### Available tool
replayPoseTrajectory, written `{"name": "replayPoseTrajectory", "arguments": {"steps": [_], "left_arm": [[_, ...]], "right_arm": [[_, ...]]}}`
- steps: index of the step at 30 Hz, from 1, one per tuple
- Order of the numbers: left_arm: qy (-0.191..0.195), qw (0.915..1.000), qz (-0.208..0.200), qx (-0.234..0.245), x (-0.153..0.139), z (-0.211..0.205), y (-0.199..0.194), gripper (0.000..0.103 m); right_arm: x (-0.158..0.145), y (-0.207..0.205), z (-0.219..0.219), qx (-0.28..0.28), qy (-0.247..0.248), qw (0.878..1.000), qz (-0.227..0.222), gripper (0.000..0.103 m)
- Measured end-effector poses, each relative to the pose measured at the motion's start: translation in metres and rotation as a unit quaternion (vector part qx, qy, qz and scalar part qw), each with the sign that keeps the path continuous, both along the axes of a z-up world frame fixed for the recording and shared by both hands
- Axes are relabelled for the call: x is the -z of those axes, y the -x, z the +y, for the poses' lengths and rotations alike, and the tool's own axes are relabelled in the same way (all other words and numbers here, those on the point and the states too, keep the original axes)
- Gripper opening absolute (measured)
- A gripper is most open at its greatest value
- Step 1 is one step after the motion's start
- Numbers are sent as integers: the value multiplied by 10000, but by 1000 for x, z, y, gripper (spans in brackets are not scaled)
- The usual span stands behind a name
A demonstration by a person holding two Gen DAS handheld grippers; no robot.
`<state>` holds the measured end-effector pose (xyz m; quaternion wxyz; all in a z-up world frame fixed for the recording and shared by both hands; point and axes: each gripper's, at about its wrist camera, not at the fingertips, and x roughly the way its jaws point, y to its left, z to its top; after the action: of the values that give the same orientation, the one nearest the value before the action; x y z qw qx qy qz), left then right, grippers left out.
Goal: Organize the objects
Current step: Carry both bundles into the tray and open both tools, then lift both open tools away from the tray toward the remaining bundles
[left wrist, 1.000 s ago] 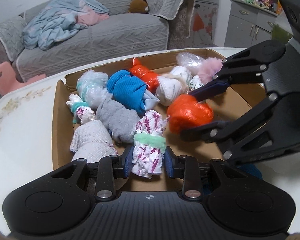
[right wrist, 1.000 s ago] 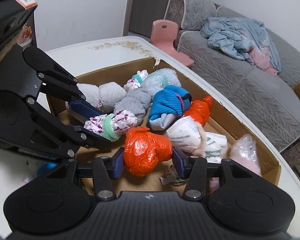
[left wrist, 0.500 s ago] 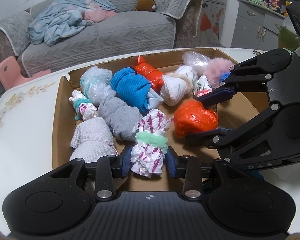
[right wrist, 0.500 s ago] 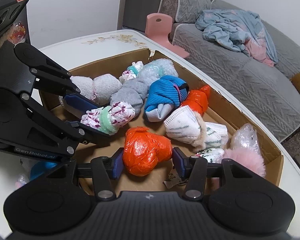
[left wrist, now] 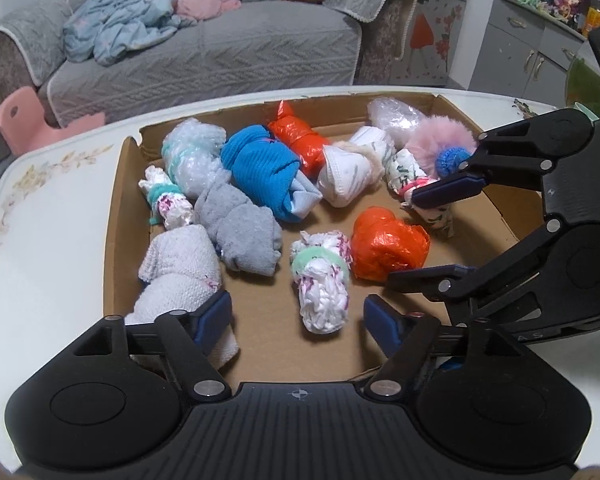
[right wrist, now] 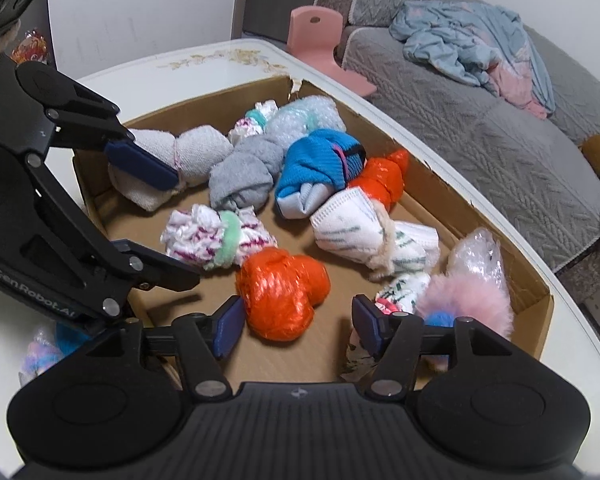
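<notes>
We are seeing a grey sofa (left wrist: 228, 52) carrying a crumpled blue blanket (left wrist: 132, 28), a pink stool (right wrist: 320, 36) sitting nearby, and grey cabinets (left wrist: 532, 60) standing behind.

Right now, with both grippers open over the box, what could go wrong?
1. The orange bag bundle sits touching the right gripper's left finger; pulling back carelessly may drag it.
2. The pink pom-pom lies beside that gripper's other finger and could snag.
3. The left gripper is close to the white towel roll and might nudge it.
</notes>
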<state>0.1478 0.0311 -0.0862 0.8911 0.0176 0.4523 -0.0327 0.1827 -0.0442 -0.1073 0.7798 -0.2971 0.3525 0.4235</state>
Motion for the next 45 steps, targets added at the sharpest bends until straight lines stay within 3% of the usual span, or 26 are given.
{"name": "replayPoseTrajectory", "arguments": {"steps": [6,13,18,26,38,45], "left_arm": [[236,9995,-51,-209,-9,1,8,89],[453,9968,-193,-623,-23,0,24,102],[585,9941,-246,-884,-29,5,33,102],[746,9898,-366,-1154,-35,11,52,102],[572,9887,-759,-1162,-43,19,80,102],[451,9879,-913,-1168,-32,27,105,102]], "right_arm": [[-4,-1,-9,275,22,9996,-21,79],[-15,5,-22,744,-253,9969,-15,92],[-17,13,-31,1147,-482,9922,52,99],[-20,26,-41,1871,-827,9788,125,102],[-24,49,-52,2347,-1180,9648,127,102],[-21,68,-55,2430,-1399,9598,152,102]]}}
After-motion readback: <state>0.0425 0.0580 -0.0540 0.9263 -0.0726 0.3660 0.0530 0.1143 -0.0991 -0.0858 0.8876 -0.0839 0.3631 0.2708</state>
